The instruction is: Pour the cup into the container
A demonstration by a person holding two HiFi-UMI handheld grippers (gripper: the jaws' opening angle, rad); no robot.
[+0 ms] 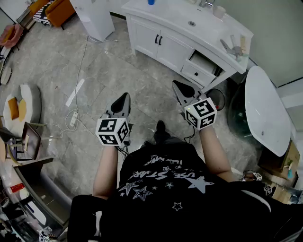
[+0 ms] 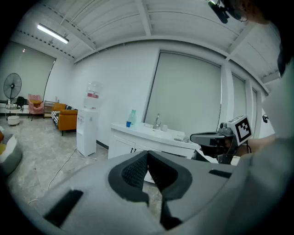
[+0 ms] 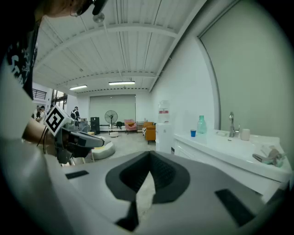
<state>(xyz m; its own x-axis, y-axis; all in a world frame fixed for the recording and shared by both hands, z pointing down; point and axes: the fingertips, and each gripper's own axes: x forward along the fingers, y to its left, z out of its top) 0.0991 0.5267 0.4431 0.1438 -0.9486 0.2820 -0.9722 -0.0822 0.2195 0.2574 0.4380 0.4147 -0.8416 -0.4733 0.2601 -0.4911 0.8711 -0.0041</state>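
A small blue cup (image 1: 150,2) stands at the far end of the white vanity counter (image 1: 165,21), next to a green bottle (image 2: 133,116); the cup (image 2: 129,124) also shows in the left gripper view and, as a blue cup (image 3: 193,133), in the right gripper view. A white cup (image 1: 218,12) stands by the faucet and sink (image 1: 191,23). My left gripper (image 1: 125,96) and right gripper (image 1: 176,83) hang over the floor, well short of the counter. Both are shut with nothing in them, as the left gripper (image 2: 148,153) and right gripper (image 3: 149,156) show.
A water dispenser (image 1: 97,16) stands left of the vanity. One vanity drawer (image 1: 203,64) is pulled open. A power strip (image 1: 73,118) and its cable lie on the tiled floor. A white oval top (image 1: 265,108) is at the right, an orange sofa (image 1: 57,9) far left.
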